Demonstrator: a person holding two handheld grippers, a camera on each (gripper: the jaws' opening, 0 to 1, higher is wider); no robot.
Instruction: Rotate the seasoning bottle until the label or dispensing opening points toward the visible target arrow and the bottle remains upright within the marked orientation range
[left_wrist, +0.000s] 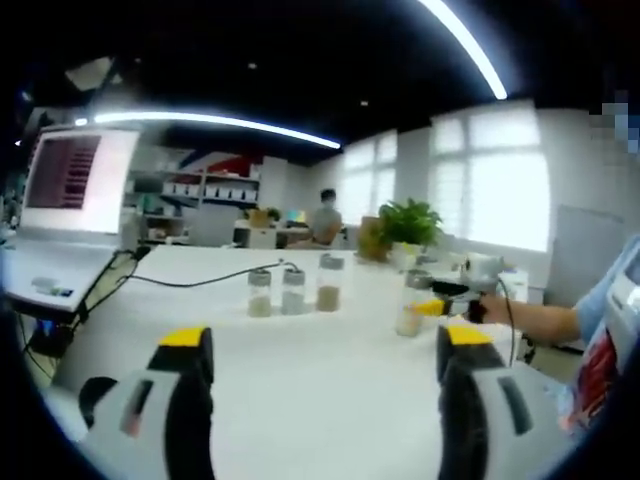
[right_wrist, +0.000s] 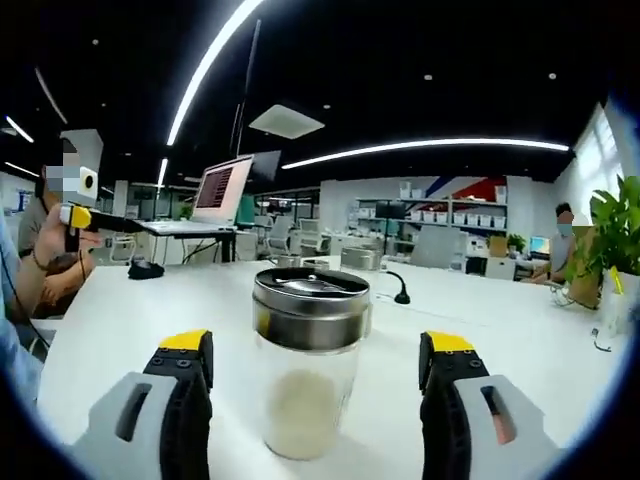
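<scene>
A: Right tool (right_wrist: 312, 400)?
B: Spread wide, pinching nothing. Seasoning bottle (right_wrist: 308, 365) dead centre in the right gripper view, upright on the white desk (right_wrist: 120, 320), standing in the gap between the two yellow-tipped jaws, touching neither.

A: Long axis?
B: Vertical, running up the middle of the frame. Steel shaker lid (right_wrist: 311, 293) on top, pale powder settled low in the glass. Straight ahead of the right tool, so a squeeze across the glass body looks like the next need, then a turn about that upright axis.

A: Target arrow, label?
B: Neither made out on the desk or glass; possibly hidden behind the bottle or too faint to tell.

A: Left tool (left_wrist: 325, 375)?
B: Also spread, nothing between the jaws. In the left gripper view, same bottle (left_wrist: 408, 303) probably the one at centre right of the frame, beside the incoming right tool (left_wrist: 455, 305), well apart from the left jaws. Three more jars (left_wrist: 293, 288) in a row nearer frame centre, laptop (left_wrist: 70, 215) at upper left.

A: Nearer hand, then?
B: Right, clearly. Risk judged: tipping the bottle if gripped too high on the lid.
</scene>
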